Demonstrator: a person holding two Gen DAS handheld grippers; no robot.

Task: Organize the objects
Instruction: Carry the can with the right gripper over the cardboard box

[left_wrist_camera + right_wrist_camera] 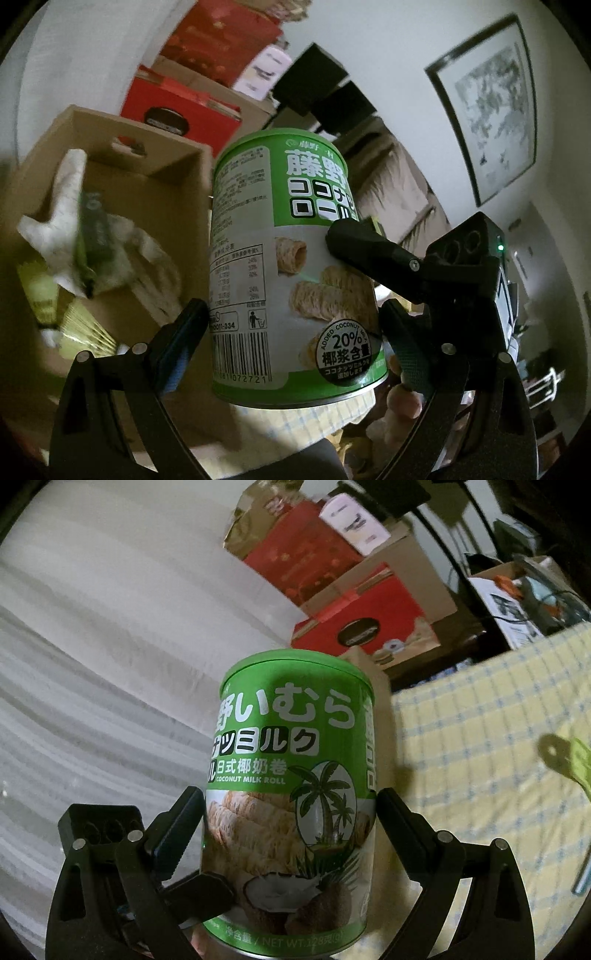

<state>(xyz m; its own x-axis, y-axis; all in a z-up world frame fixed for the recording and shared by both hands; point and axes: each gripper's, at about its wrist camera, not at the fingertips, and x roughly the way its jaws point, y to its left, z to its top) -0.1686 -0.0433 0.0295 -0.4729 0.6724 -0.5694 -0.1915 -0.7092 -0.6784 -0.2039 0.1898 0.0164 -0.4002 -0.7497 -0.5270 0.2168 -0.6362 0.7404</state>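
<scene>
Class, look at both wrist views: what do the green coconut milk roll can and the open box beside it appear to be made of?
Coconut milk roll can: probably metal or foil-lined card with a glossy printed label; a silvery rim shows at its base and light glares off the side. Open box: plain brown corrugated cardboard, matte, with a cut-out handle slot. Both claws, left and right, grip the can.

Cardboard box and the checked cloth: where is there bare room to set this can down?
The can sits between both grippers' fingers. The cardboard box is crowded at its near-left with white wrapping and yellow packets; bare floor shows along its far wall, under the handle slot. The checked cloth is bare right of the can, up to the green item.
</scene>
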